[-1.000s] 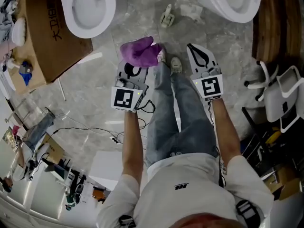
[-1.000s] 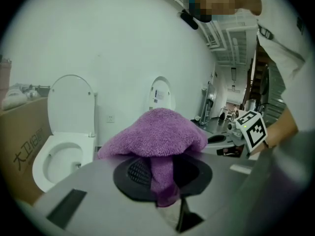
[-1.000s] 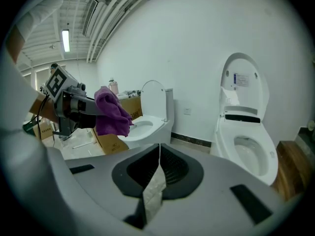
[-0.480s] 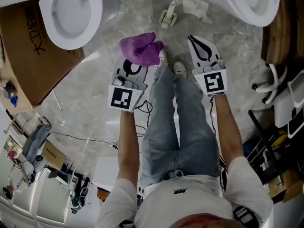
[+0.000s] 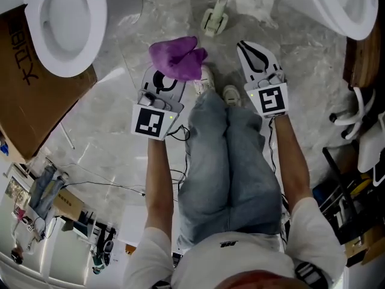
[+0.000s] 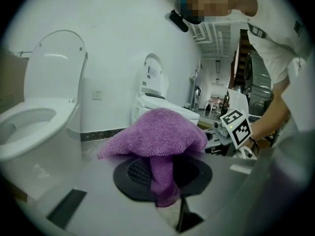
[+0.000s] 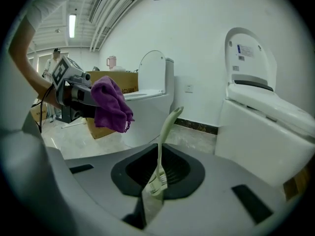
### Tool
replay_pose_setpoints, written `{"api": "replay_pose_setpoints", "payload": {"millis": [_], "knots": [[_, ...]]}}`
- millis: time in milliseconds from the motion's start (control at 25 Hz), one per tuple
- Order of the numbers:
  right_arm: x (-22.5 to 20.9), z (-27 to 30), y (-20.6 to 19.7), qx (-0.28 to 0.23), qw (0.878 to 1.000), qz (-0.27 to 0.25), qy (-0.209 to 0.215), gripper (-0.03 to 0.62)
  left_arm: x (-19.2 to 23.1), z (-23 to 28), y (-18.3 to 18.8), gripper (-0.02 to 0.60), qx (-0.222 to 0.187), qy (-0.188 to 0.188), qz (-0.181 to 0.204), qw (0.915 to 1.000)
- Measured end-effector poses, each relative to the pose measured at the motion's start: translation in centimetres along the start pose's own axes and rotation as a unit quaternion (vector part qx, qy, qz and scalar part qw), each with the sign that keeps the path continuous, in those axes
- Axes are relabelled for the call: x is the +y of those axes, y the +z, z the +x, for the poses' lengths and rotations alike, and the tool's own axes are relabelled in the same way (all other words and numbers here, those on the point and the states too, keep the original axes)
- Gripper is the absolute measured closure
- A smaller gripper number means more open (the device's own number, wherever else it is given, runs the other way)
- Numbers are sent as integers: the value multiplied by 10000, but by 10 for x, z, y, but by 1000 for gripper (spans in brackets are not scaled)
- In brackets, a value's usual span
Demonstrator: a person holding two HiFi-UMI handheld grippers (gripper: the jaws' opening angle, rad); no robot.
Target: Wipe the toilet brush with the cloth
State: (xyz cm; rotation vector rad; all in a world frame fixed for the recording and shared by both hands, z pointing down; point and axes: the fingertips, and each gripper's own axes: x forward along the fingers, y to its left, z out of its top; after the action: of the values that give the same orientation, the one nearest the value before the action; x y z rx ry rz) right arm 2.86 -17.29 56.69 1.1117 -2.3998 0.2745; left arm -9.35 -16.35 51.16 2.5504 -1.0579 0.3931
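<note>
1. Floor (image 5: pixel 114 125) of grey marbled tile, seen from above. A person in jeans stands on it, arms stretched forward, a two-jaw gripper in each hand.
2. The left gripper (image 5: pixel 168 80) has its jaws pressed together on a purple cloth (image 5: pixel 177 58). The cloth bunches over the jaw tips, and one fold hangs down between the jaws.
3. The right gripper (image 5: pixel 246 50) holds nothing. Its jaws are nearly together with only a narrow slit between them, and they are opening.
4. The toilet brush (image 5: pixel 215 18), a pale greenish white, lies on the floor ahead of both grippers and touches neither. Its handle points away from the person. In the right gripper view the brush lines up with the slit between that gripper's jaws.
5. Crumpled pale wrapping (image 5: pixel 252 5) lies just to the right of the brush.
6. Two white toilets stand with their lids raised, the left toilet (image 5: pixel 63 23) on one side and the right toilet (image 5: pixel 346 8) on the other. The brush lies between them.
7. A brown cardboard box (image 5: pixel 24 101) sits against the left toilet.
8. Thin cables (image 5: pixel 114 184) trail over the floor at the person's left.
</note>
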Motion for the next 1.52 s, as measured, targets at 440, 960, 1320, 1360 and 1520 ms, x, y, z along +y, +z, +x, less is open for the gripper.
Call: {"api": "replay_pose_setpoints", "payload": {"millis": [440, 960, 1320, 1360, 1520], "knots": [[1, 77, -102, 63, 9982, -562, 195, 554, 29, 50, -96, 509, -105, -386, 151, 9991], [9, 142, -159, -48, 9924, -1132, 489, 482, 36, 97, -164, 509, -82, -870, 775, 9932], [9, 173, -174, -315, 9853, -1561, 627, 451, 43, 127, -182, 505, -342, -805, 987, 9913], [10, 176, -174, -364, 9842, -1604, 648, 451, 42, 130, -183, 505, -365, -812, 1011, 9909], [13, 185, -181, -449, 9784, -1870, 760, 475, 46, 146, -191, 502, -342, -737, 1049, 9911]]}}
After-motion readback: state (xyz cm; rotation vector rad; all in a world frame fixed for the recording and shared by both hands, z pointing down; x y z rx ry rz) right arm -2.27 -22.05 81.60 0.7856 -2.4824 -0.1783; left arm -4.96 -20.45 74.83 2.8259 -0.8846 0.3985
